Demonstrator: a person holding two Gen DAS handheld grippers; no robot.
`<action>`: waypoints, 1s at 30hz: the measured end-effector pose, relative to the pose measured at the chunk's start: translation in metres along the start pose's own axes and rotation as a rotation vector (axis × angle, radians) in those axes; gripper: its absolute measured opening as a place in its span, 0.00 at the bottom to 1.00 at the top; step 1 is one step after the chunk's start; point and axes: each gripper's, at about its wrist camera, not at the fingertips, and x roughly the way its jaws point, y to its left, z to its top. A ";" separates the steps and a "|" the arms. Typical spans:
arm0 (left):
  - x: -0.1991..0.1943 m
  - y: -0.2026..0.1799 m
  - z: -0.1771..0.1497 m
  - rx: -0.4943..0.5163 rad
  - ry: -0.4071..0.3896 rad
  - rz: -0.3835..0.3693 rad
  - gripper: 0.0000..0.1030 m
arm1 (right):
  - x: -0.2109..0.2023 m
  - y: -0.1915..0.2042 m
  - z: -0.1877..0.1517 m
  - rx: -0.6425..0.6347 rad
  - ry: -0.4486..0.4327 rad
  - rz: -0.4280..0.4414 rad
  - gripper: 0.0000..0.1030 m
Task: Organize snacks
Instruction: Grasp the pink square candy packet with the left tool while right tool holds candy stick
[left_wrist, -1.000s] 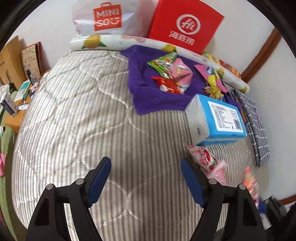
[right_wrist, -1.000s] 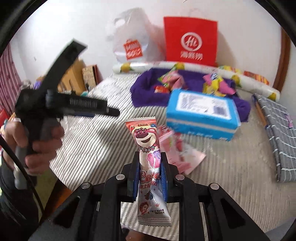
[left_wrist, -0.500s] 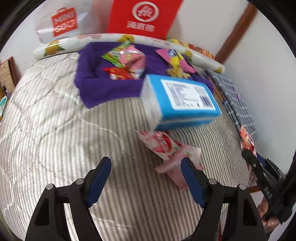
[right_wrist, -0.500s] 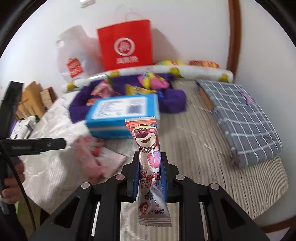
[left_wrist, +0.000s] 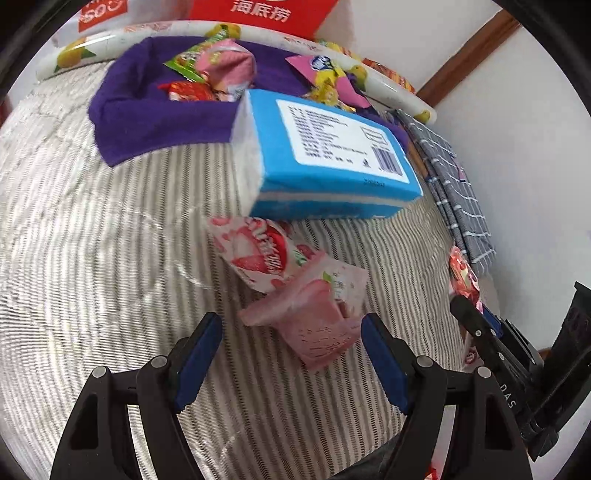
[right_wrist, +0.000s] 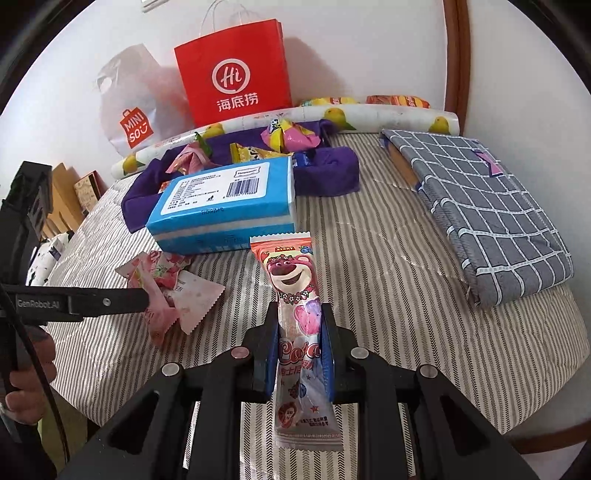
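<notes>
My right gripper (right_wrist: 299, 317) is shut on a long pink bear snack packet (right_wrist: 293, 288), held upright above the striped bed (right_wrist: 388, 280). It shows at the right edge of the left wrist view (left_wrist: 463, 277). My left gripper (left_wrist: 291, 332) is open, just in front of two pink strawberry snack packets (left_wrist: 295, 280) lying on the bed; they also show in the right wrist view (right_wrist: 166, 288). A blue tissue pack (left_wrist: 325, 162) lies behind them. A purple cloth (left_wrist: 155, 114) at the back holds several snacks (left_wrist: 218, 70).
A red paper bag (right_wrist: 232, 74) and a white Miniso bag (right_wrist: 129, 107) stand against the wall behind a lemon-print roll (right_wrist: 369, 114). A grey checked folded cloth (right_wrist: 487, 206) lies at the bed's right. Books and boxes (right_wrist: 70, 195) stand left of the bed.
My left gripper has swung right and come closer to the pink strawberry packets, staying open. My right gripper has turned right, still holding the bear packet.
</notes>
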 end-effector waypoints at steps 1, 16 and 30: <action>0.002 -0.002 -0.001 0.003 0.003 0.003 0.74 | 0.000 0.000 0.000 0.001 0.000 -0.001 0.19; 0.011 -0.009 0.003 -0.022 -0.003 -0.036 0.43 | -0.004 -0.008 -0.003 0.011 0.008 -0.023 0.19; -0.029 0.003 -0.002 -0.038 -0.064 -0.054 0.41 | -0.022 0.001 0.005 -0.017 -0.009 -0.048 0.19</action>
